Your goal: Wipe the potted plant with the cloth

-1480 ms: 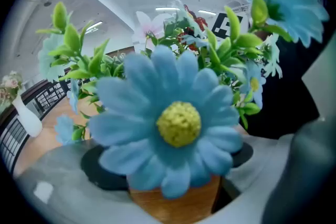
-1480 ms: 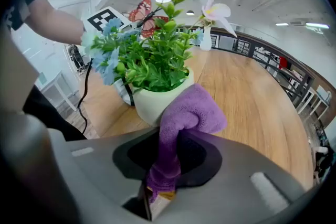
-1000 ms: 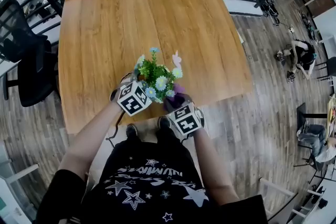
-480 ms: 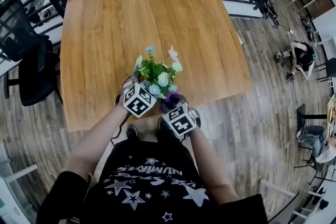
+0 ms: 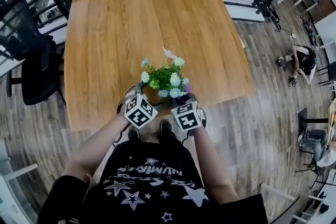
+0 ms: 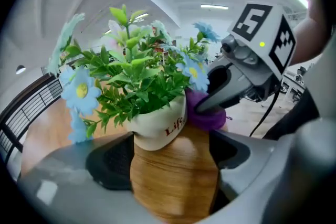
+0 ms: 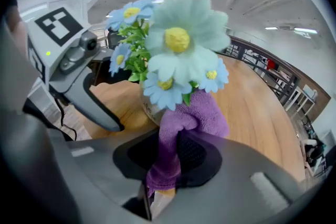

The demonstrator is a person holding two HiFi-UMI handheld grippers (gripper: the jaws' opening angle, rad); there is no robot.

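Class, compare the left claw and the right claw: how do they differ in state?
The left claw stands wide, its jaws closing, with the potted plant between them but not gripped; the right claw is shut. The left claw holds nothing; the right claw pinches the purple cloth. Both point at the potted plant.

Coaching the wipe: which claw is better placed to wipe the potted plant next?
Right. The right claw is shut on the purple cloth, against the pot. The left claw is closing its jaws with the pot between them, no cloth.
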